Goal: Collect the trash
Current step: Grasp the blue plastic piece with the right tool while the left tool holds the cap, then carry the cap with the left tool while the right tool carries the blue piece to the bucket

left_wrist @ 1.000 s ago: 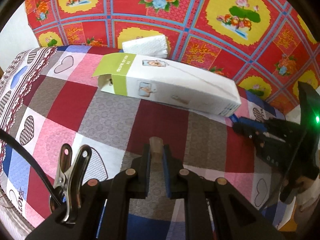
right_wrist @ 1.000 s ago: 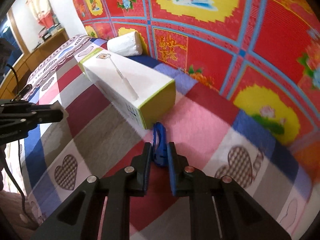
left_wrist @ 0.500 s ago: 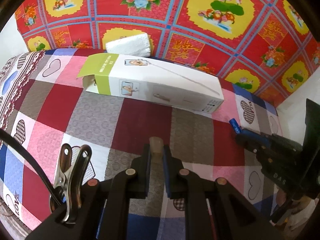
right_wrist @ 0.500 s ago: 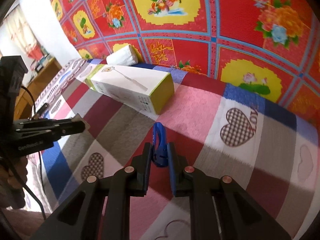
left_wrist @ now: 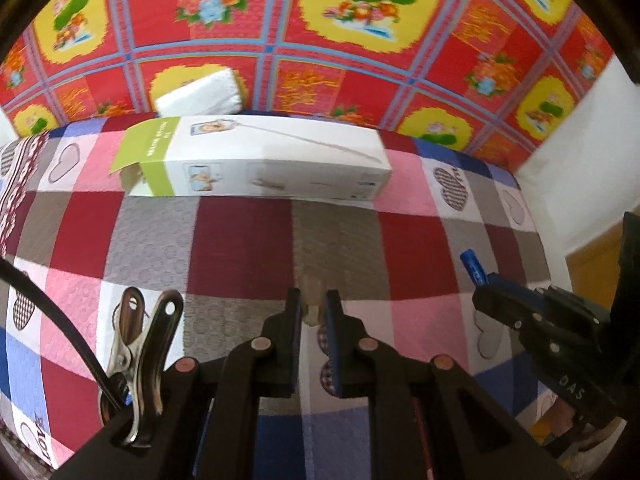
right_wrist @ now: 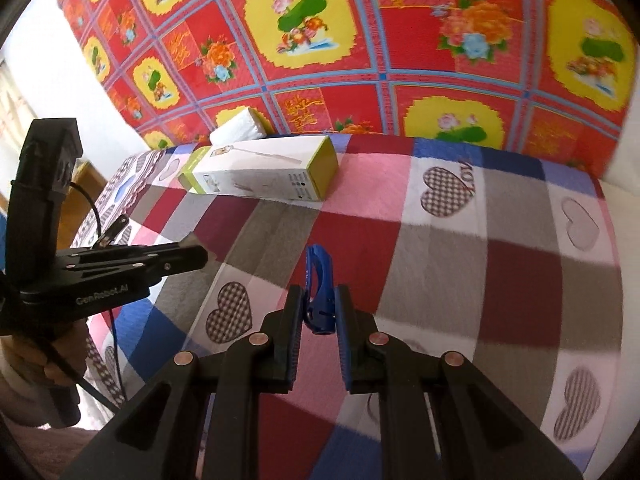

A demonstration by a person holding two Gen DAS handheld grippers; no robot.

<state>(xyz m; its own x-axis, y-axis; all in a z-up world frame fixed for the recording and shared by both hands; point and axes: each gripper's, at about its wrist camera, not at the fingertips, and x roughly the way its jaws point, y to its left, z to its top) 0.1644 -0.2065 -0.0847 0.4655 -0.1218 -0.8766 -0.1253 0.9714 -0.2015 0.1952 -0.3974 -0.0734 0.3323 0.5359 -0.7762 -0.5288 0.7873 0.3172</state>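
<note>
Right wrist: box (right_wrist: 260, 172) lies well beyond the fingers (right_wrist: 294, 320).

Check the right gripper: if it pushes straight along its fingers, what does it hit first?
Likely the patchwork quilt, on its dark red and grey squares just beyond the held blue plastic piece. The long white-and-green cardboard box sits further off to the left, probably off the right gripper's line.

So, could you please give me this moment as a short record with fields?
surface: patchwork quilt
left gripper: shut on a small beige scrap
right gripper: shut on a blue plastic piece
on the quilt: long white-and-green box, one end flap open
behind the box: white tissue pack, against the red floral cloth
bin: none in view
</note>
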